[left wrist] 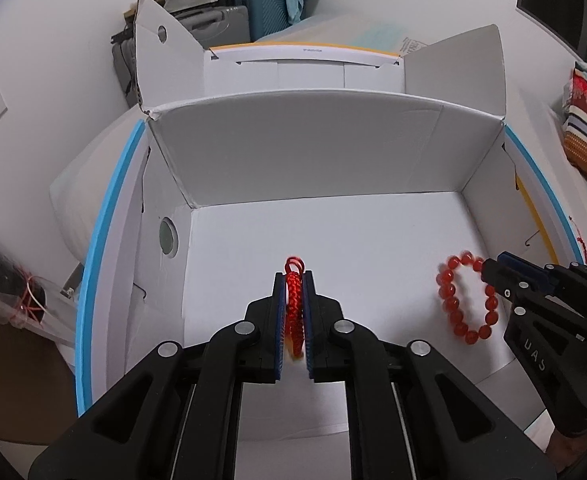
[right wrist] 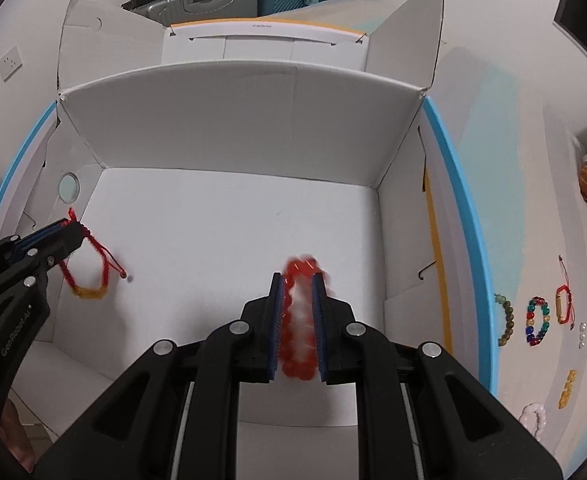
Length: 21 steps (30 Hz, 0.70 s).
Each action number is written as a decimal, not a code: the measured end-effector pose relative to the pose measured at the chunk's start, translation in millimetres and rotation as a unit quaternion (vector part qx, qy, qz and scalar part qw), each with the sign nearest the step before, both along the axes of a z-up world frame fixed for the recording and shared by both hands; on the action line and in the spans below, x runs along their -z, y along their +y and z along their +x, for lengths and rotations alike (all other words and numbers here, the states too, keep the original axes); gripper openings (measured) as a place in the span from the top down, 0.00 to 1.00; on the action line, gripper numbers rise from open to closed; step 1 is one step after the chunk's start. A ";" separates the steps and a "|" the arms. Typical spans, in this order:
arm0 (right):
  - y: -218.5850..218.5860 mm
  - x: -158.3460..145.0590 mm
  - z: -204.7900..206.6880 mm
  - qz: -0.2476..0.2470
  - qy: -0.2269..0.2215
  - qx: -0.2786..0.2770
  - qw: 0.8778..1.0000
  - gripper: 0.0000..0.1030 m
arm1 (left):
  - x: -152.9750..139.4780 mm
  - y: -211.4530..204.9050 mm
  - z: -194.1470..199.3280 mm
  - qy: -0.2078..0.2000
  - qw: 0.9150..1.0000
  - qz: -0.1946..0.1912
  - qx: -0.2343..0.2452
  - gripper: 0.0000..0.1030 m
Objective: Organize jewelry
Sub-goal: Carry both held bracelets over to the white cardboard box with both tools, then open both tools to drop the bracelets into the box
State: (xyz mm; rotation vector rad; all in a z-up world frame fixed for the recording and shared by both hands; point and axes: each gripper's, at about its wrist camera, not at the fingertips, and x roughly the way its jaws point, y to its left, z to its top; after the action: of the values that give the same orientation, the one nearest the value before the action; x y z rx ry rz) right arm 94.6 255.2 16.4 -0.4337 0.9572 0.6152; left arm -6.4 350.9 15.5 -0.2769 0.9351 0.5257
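My left gripper (left wrist: 294,276) is shut on a red braided cord bracelet (left wrist: 294,304) and holds it over the floor of an open white cardboard box (left wrist: 333,160). In the right wrist view that bracelet (right wrist: 89,272) hangs from the left gripper (right wrist: 71,226) at the box's left side. My right gripper (right wrist: 298,278) is shut on a red bead bracelet (right wrist: 299,320), also above the box floor. In the left wrist view the bead bracelet (left wrist: 467,296) dangles from the right gripper (left wrist: 489,266) at the box's right side.
Outside the box on the right lie more pieces: a green bead bracelet (right wrist: 507,320), a multicoloured bead bracelet (right wrist: 537,322), a red cord bracelet (right wrist: 563,300), yellow beads (right wrist: 567,388) and a pink bracelet (right wrist: 533,418). Suitcases (left wrist: 253,4) stand behind.
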 end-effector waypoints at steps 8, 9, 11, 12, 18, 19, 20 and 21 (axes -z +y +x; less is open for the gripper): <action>-16.4 -32.6 -6.7 0.044 -0.018 0.015 0.999 0.29 | -13.3 -1.3 -11.3 -0.019 1.000 0.017 -0.016 0.48; -19.6 -38.3 -7.8 0.050 -0.024 0.016 0.998 0.25 | -15.6 -2.3 -12.5 -0.022 0.999 0.019 -0.017 0.44; -28.1 -49.5 -9.7 0.062 -0.041 0.021 0.997 0.17 | -20.6 -5.3 -14.7 -0.026 0.999 0.025 -0.018 0.35; -32.1 -53.9 -10.1 0.068 -0.048 0.025 0.996 0.11 | -22.5 -6.6 -15.1 -0.029 0.999 0.028 -0.019 0.26; -71.4 -80.5 -4.0 0.103 -0.083 0.064 0.989 0.07 | -41.1 -27.6 -17.9 -0.053 0.997 0.048 -0.012 0.11; -74.8 -81.6 -3.2 0.103 -0.084 0.066 0.989 0.07 | -43.7 -31.7 -18.2 -0.056 0.997 0.049 -0.011 0.10; -80.3 -83.7 -2.3 0.101 -0.088 0.067 0.989 0.07 | -46.0 -35.7 -19.1 -0.060 0.997 0.050 -0.010 0.09; -86.0 -85.7 -1.8 0.100 -0.092 0.070 0.988 0.07 | -49.2 -40.8 -19.7 -0.066 0.996 0.051 -0.008 0.08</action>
State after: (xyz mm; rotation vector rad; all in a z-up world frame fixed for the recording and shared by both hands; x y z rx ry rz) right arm 92.8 169.2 102.1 -0.2371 0.7358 0.5277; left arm -26.1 310.1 64.6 -0.2233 0.7757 0.5614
